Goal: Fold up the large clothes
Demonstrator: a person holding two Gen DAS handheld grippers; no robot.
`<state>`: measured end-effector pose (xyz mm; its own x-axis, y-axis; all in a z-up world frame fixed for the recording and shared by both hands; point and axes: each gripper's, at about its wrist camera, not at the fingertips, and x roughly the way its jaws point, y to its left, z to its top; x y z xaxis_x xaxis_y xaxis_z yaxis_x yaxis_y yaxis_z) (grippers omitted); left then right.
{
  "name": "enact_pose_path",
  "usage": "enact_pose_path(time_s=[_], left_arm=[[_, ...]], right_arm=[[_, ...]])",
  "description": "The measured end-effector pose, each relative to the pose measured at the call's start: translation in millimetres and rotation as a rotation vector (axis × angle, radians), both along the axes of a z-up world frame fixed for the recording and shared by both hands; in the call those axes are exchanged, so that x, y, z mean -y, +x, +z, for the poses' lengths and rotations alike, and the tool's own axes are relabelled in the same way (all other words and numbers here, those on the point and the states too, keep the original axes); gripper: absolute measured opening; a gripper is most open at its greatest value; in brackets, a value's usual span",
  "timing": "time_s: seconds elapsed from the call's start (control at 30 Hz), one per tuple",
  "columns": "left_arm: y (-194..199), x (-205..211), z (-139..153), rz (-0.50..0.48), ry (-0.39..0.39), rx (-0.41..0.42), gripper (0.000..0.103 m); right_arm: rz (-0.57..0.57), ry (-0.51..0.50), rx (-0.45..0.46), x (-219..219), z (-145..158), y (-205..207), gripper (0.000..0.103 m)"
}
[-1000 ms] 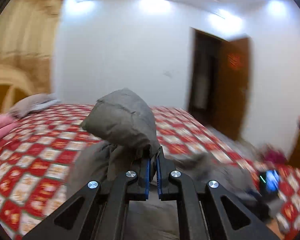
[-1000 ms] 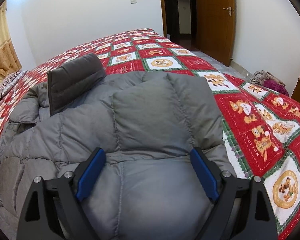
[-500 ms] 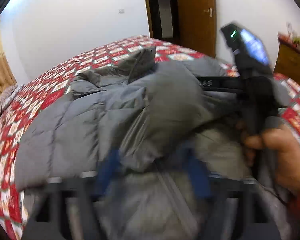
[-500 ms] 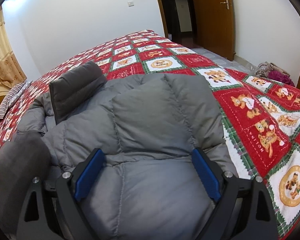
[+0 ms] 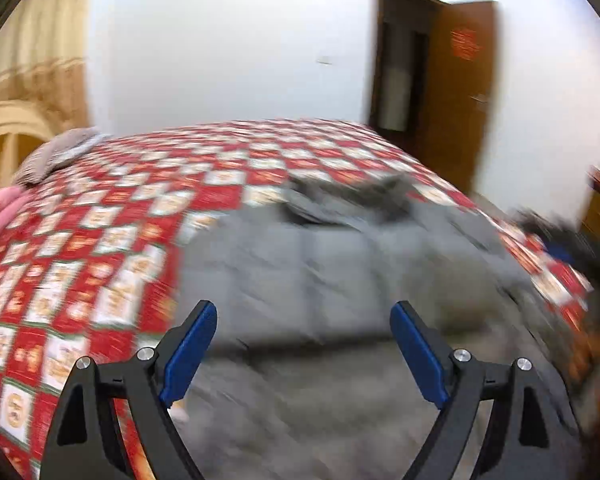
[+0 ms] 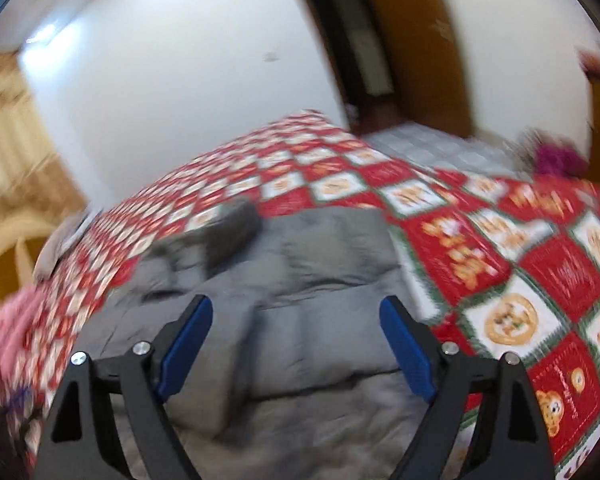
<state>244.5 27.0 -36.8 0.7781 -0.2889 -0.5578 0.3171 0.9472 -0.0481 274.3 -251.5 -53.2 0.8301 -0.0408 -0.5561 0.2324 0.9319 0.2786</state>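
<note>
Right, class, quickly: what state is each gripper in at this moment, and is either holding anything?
Left gripper: open, holding nothing, above the grey padded jacket.
Right gripper: open, holding nothing, above the same jacket.

white wall [image 5: 228, 40], brown door [image 5: 460, 92], checkered bedspread [image 5: 100, 240]

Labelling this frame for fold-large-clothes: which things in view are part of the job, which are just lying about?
Part of the job:
- grey puffer jacket, spread on the bed
- left gripper, open, empty
- right gripper, open, empty
- red patterned bedspread, the work surface

Lying about:
- pink cloth at the bed's edge
- grey striped cloth at the far corner
- magenta clothes pile on the floor
</note>
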Motion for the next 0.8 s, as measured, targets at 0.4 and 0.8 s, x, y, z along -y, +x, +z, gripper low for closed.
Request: enact_pose_path(time_s=[0.4, 0.8], left_arm=[[110.3, -34.7, -64.0, 0.337, 0.046, -0.214, 0.089], [91.1, -34.5, -105.4, 0.329, 0.115, -0.264, 0.091]], right_arm=[[0.244, -0.237, -0.276, -62.2, -68.3, 46.8, 0.042], [0.256, -0.188, -0.345, -41.2, -77.0, 37.7, 0.06]])
